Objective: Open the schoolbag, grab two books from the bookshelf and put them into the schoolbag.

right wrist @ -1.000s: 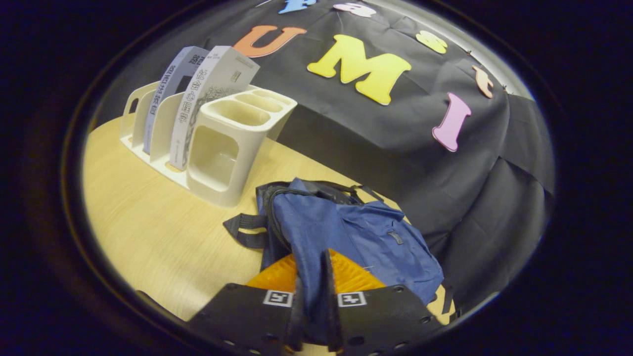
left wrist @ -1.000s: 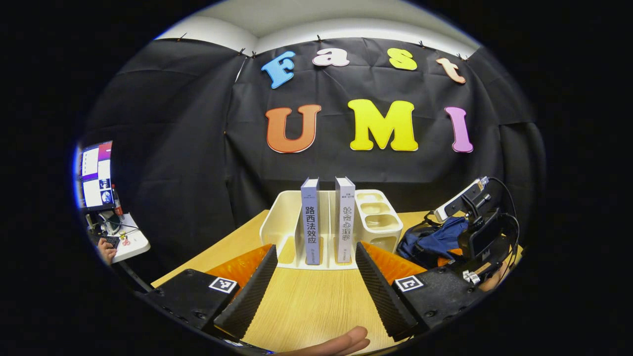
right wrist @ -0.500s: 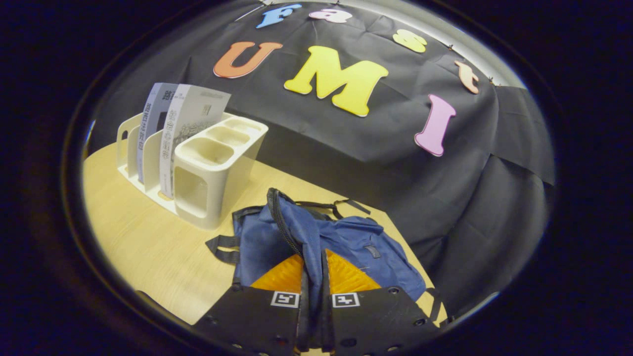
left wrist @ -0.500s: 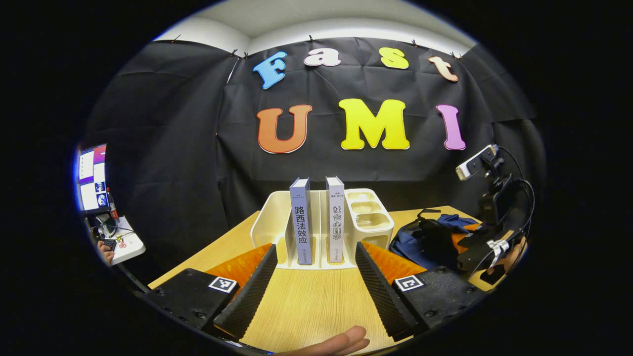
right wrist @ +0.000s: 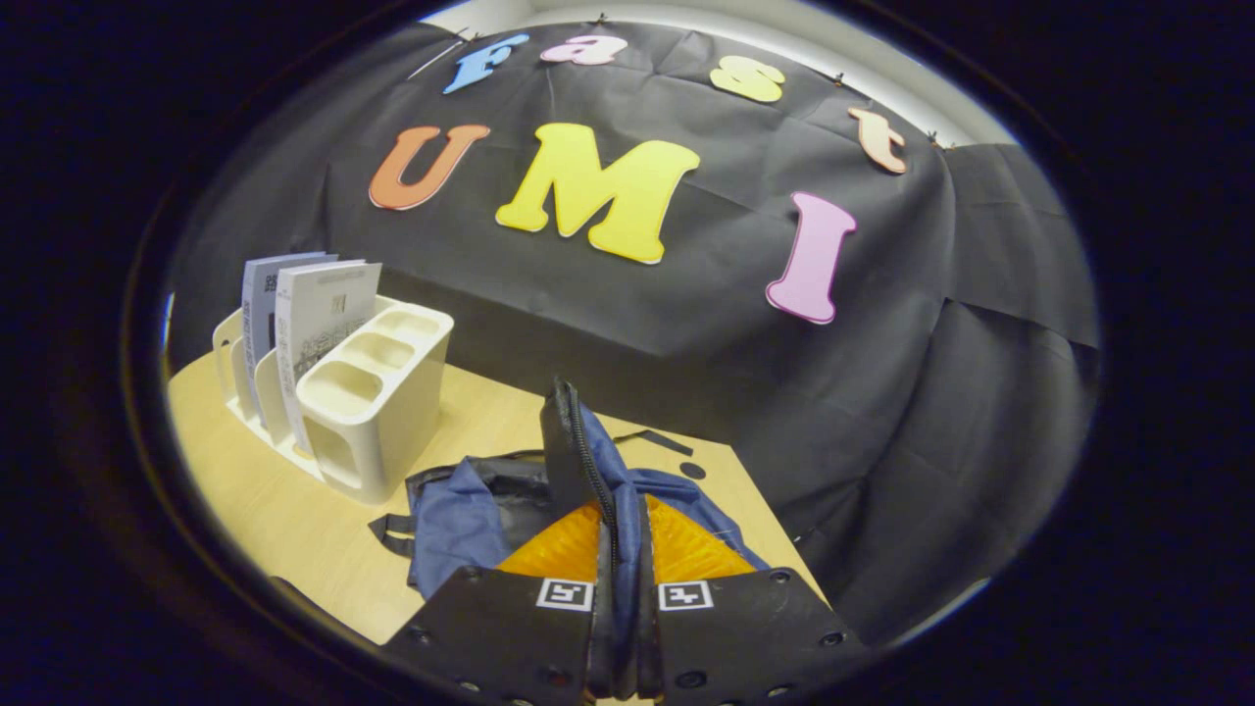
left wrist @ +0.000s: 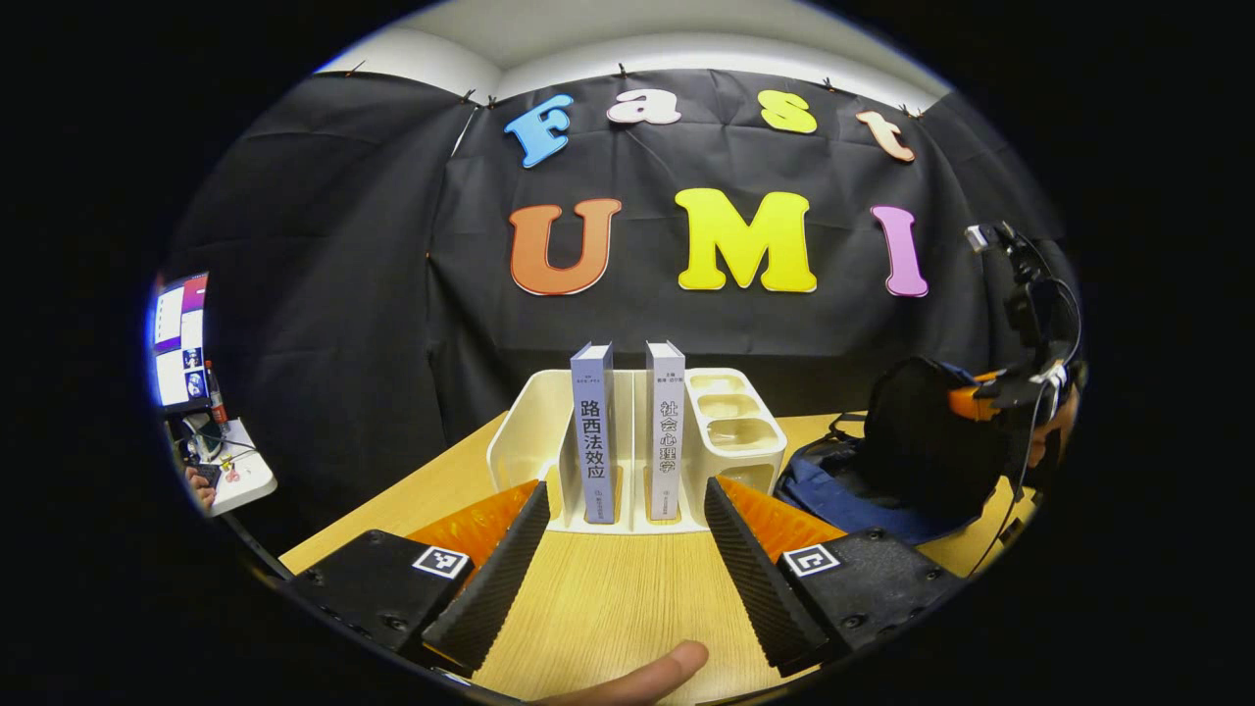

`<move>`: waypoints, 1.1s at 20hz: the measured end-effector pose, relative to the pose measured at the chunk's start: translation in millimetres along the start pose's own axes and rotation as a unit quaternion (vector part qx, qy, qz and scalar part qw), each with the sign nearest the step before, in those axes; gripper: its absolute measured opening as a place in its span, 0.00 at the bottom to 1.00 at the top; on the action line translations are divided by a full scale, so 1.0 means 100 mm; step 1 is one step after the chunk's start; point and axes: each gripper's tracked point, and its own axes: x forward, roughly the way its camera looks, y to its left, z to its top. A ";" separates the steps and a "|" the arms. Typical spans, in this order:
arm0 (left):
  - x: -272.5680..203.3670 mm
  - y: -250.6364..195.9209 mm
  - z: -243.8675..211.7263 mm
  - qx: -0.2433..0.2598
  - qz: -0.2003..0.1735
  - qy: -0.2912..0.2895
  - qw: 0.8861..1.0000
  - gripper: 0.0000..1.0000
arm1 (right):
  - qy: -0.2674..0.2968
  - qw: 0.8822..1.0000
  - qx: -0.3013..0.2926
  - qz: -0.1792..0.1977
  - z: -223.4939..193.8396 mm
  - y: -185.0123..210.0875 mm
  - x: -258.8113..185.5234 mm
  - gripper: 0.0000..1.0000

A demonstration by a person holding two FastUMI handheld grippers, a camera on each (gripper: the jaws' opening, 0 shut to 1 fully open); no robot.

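Your right gripper (right wrist: 620,549) pinches the schoolbag (right wrist: 461,510) flap at lower centre; lift it well clear. Your left gripper (left wrist: 623,549), jaws spread, faces the books (left wrist: 627,441) mid-frame.

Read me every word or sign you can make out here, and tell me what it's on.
"路西法效应": spine of the left book.
"社会心理学": spine of the right book.
Smaller print at both spines' tops and feet: too small to read.
Square markers on the left tool: coded patterns, no words.
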 end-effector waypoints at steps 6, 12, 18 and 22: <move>0.14 -0.01 -0.06 -0.022 -0.002 0.016 1.000 1.00 | -0.023 1.000 0.004 0.011 0.20 -0.47 -0.04 0.10; 0.38 -0.01 0.23 0.002 0.008 0.025 1.000 1.00 | -0.051 0.998 0.005 0.022 0.37 -0.75 -0.11 0.10; 0.90 -0.26 0.73 -0.001 -0.023 0.024 0.999 1.00 | -0.055 0.997 0.041 0.032 0.45 -1.00 -0.09 0.10; 1.31 -0.32 0.92 0.021 -0.019 0.029 0.999 0.99 | -0.049 0.997 0.037 0.037 0.37 -0.97 0.00 0.12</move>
